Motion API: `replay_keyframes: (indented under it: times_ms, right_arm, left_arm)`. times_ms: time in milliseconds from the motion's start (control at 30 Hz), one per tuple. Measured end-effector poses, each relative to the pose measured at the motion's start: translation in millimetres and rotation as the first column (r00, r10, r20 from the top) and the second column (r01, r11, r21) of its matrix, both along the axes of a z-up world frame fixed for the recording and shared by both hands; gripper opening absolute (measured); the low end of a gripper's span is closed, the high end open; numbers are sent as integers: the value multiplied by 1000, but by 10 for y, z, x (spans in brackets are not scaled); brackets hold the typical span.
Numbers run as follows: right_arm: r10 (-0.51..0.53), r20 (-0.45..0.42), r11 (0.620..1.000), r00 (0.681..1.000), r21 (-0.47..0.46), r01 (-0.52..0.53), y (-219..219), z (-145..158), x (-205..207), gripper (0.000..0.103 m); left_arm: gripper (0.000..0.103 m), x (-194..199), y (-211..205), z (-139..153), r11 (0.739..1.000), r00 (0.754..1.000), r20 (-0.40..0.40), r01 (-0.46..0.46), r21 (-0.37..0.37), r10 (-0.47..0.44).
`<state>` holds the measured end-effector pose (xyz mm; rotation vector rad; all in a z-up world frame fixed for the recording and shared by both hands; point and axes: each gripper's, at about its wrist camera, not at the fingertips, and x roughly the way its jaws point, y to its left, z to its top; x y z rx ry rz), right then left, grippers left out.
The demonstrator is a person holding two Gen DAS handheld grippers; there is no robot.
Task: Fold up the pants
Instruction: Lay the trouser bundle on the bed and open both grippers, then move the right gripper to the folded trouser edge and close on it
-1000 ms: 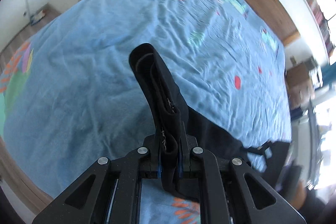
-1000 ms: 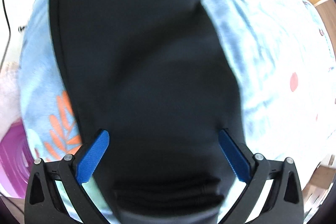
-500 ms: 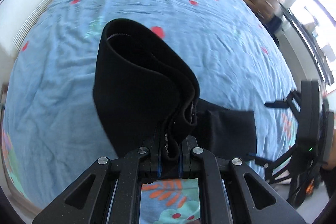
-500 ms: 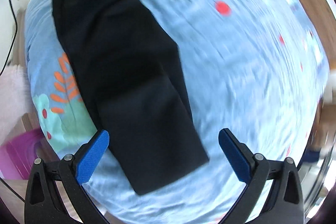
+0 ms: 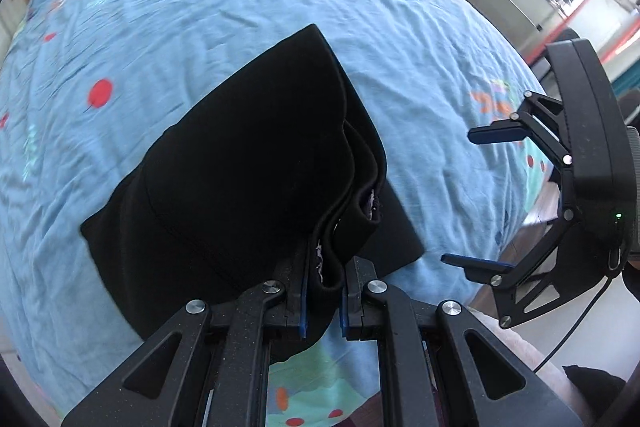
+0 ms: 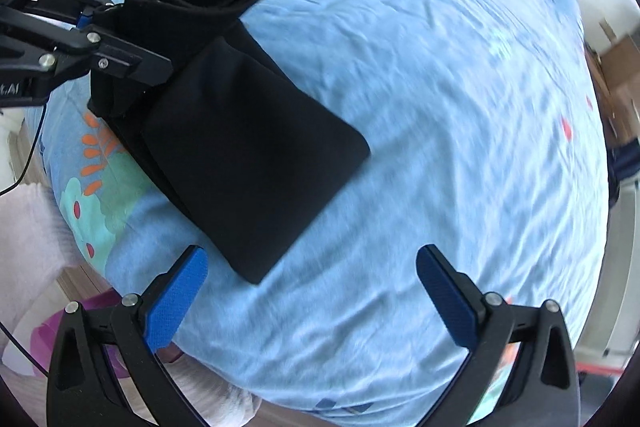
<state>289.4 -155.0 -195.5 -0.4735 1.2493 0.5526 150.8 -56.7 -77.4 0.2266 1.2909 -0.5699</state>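
Observation:
The black pants (image 5: 248, 163) lie folded on the light blue bedspread (image 5: 200, 11) near its front corner. My left gripper (image 5: 323, 301) is shut on the bunched waistband end and holds it lifted over the folded part. In the right wrist view the pants (image 6: 248, 163) form a flat black rectangle with the raised end curled above, held by the left gripper (image 6: 90, 21). My right gripper (image 6: 312, 291) is open and empty, above the bedspread just off the pants' near corner. It also shows at the right of the left wrist view (image 5: 472, 199).
The bedspread (image 6: 440, 107) has red dots and orange and teal leaf prints. A pink towel (image 6: 28, 235) and a purple item (image 6: 80, 311) lie off the bed's left edge. Wooden floor and furniture surround the bed.
My left gripper has swung the held waistband end over the folded pants. My right gripper has pulled back off the pants, which now lie shorter and folded on the bed.

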Motion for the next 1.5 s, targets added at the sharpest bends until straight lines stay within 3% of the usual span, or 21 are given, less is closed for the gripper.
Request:
replay_keyframes:
  times_ms: [100, 200, 400, 533, 633, 667, 700, 767, 833, 1033, 1133, 1233, 1333, 1500]
  right_arm:
    - [-30, -15, 999, 999, 11, 31, -126, -41, -43, 103]
    - [-47, -24, 999, 999, 16, 47, -200, -71, -77, 103]
    - [-40, 8, 998, 999, 38, 40, -219, -165, -38, 103]
    - [-26, 23, 999, 999, 26, 25, -170, -262, 41, 103]
    - [-17, 26, 1000, 1000, 14, 17, -129, -314, 84, 103]
    - [-17, 27, 1000, 999, 14, 17, -124, -317, 91, 103]
    - [-17, 29, 1000, 999, 15, 17, -121, -313, 95, 103]
    - [-10, 27, 1000, 1000, 7, 10, -126, -311, 95, 103]
    - [5, 28, 1000, 1000, -15, -5, -133, -278, 82, 103]
    - [-8, 37, 999, 999, -54, 10, -283, -85, 52, 103]
    - [-56, 59, 998, 997, -25, 58, -322, 62, 105, 103]
    - [-134, 76, 989, 988, 68, 129, -283, 216, 248, 103]
    - [-191, 51, 975, 980, 130, 183, -107, 193, 419, 103]
    - [-174, 12, 980, 985, 100, 172, 261, -175, 503, 103]
  left_arm:
    - [8, -96, -215, -1, 999, 999, 7, 39, 21, -39]
    - [8, -67, -378, -184, 998, 998, -39, 52, 33, -51]
    - [10, 194, -362, -794, 997, 988, -150, -21, 69, 31]
    - [17, 253, -375, -875, 999, 985, -173, -17, 51, 26]
    - [36, 208, -409, -844, 1000, 984, -176, -1, 26, 5]
    - [53, 175, -433, -815, 1000, 986, -170, 6, 18, -3]
    - [61, 148, -468, -779, 1000, 986, -166, 6, 8, -5]
    - [93, 102, -513, -692, 1000, 987, -163, -12, -18, 9]
    - [100, 85, -497, -607, 999, 988, -150, -26, -41, 20]
    - [101, 120, -133, -142, 986, 991, -93, -112, -124, 101]
    - [102, 213, 269, -45, 980, 981, -32, -191, -65, 189]
    - [102, 380, 730, -207, 950, 950, -15, -310, 24, 311]
    - [101, 530, 1076, -430, 915, 915, -38, -400, 53, 403]
    - [102, 768, 1223, -743, 906, 911, -11, -409, 109, 412]
